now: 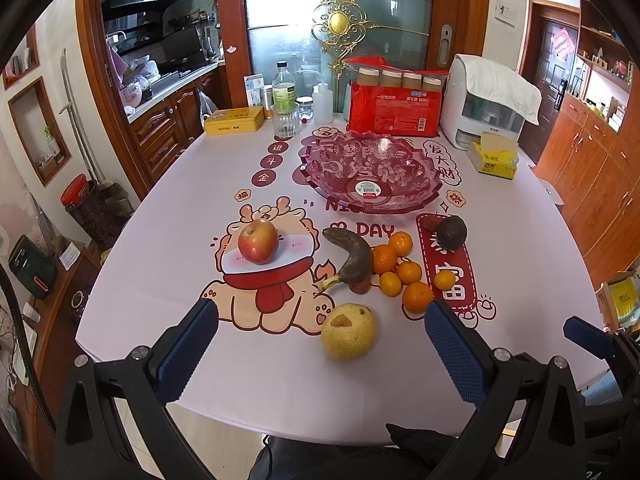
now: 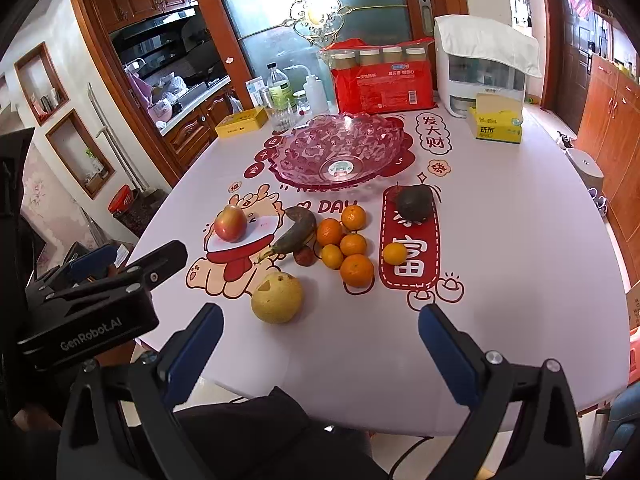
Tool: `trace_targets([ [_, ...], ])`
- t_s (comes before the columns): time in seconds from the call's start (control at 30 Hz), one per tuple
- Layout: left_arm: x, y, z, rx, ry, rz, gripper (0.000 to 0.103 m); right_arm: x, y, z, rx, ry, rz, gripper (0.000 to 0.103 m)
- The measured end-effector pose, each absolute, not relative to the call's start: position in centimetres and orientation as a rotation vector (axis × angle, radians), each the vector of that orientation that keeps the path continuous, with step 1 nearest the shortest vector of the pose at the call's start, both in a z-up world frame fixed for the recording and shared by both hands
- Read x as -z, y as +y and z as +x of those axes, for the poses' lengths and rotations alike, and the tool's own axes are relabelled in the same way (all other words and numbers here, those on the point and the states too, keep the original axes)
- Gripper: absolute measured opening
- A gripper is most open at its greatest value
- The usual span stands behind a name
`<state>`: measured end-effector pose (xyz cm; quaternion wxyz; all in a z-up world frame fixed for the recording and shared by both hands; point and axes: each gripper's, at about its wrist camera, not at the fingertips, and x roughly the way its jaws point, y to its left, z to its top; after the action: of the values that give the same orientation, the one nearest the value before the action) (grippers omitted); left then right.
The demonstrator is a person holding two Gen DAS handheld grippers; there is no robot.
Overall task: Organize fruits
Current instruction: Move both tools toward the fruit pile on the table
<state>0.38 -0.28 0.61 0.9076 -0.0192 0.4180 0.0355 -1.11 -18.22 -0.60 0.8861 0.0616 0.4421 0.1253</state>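
On the table every fruit lies outside the empty bowl (nothing sorted); both my grippers, left gripper and right gripper, gape, holding nothing.

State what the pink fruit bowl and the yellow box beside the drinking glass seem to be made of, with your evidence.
Pink fruit bowl: clear tinted glass or plastic, glossy; the tablecloth print shows through its facets. Yellow box: probably painted metal tin, judging by its smooth sheen and rounded lid edge.
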Motion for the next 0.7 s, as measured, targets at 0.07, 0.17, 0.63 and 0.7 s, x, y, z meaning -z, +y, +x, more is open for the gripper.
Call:
trace_targets([
  [0.07, -0.7, -0.2, 0.3, -0.075, 0.86, -0.038, 0.102, 0.5, -18.2, -1.1, -0.257, 0.912, 0.126, 0.099],
  [0.17, -0.8, -0.2, 0.3, -0.073, 0.858, -0.039, 0.102, 0.4, -18.4, -1.1, -0.25, 0.905, 0.133, 0.099],
  [0.63, -0.4, 0.3, 0.0, -0.034, 0.879, -0.091, 0.102, 0.5, -20.1, -1.3, -0.217, 0.872, 0.147, 0.099],
  [0.7, -0.1, 0.1, 0.0, -0.025, 0.894, -0.094, 0.102, 0.6, -20.2, -1.3, -0.209, 0.866, 0.143, 0.099],
])
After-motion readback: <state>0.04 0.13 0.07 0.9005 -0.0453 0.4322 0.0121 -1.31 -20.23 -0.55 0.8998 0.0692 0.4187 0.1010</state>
